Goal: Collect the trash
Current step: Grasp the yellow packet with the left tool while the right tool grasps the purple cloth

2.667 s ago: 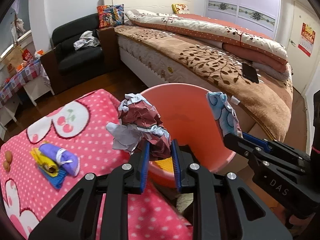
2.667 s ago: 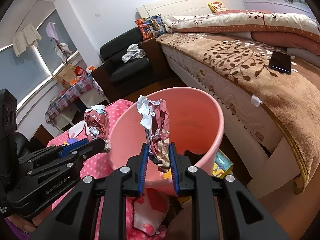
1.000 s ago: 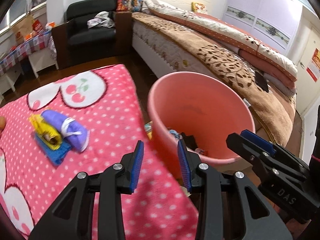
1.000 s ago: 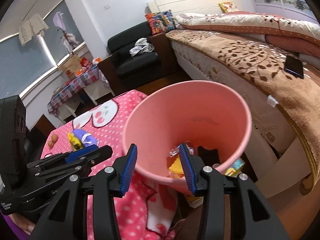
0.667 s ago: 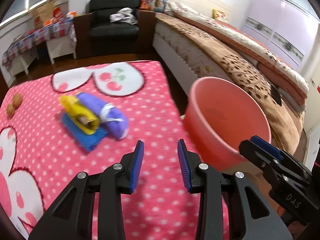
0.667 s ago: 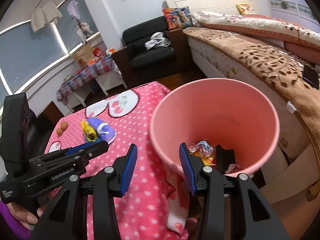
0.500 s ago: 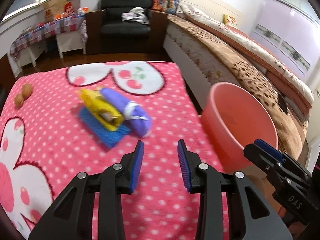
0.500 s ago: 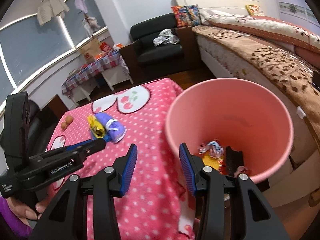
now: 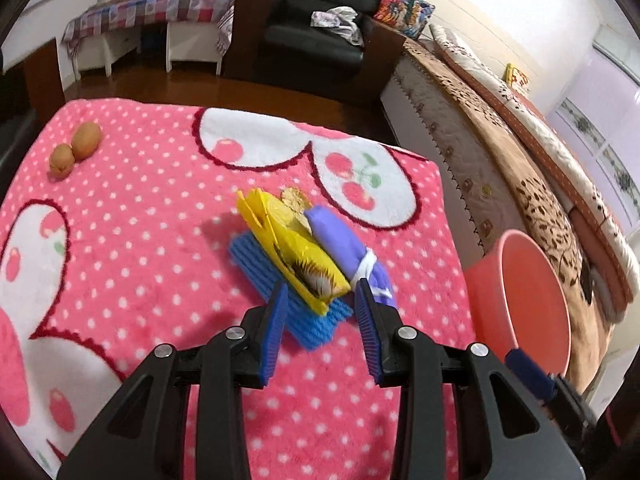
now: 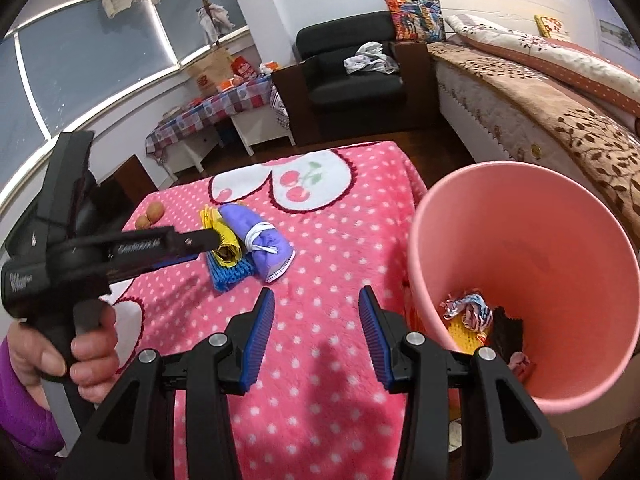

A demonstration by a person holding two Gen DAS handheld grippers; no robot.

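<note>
Setting: a home bedroom, lived in. A large bed [image 10: 552,92] runs along the right side – brown leaf-patterned blanket, folded quilts, pale headboard against the wall. Beside its head stands a black armchair [image 10: 352,68] with crumpled clothes on the seat and a bright patterned cushion [image 10: 416,20] next to it. Under a wide curved window [image 10: 80,68] sits a low white table with a checked cloth [image 10: 208,108], loaded with bags and boxes. Dark wooden floor; laundry hangs near the window – plainly domestic.
</note>
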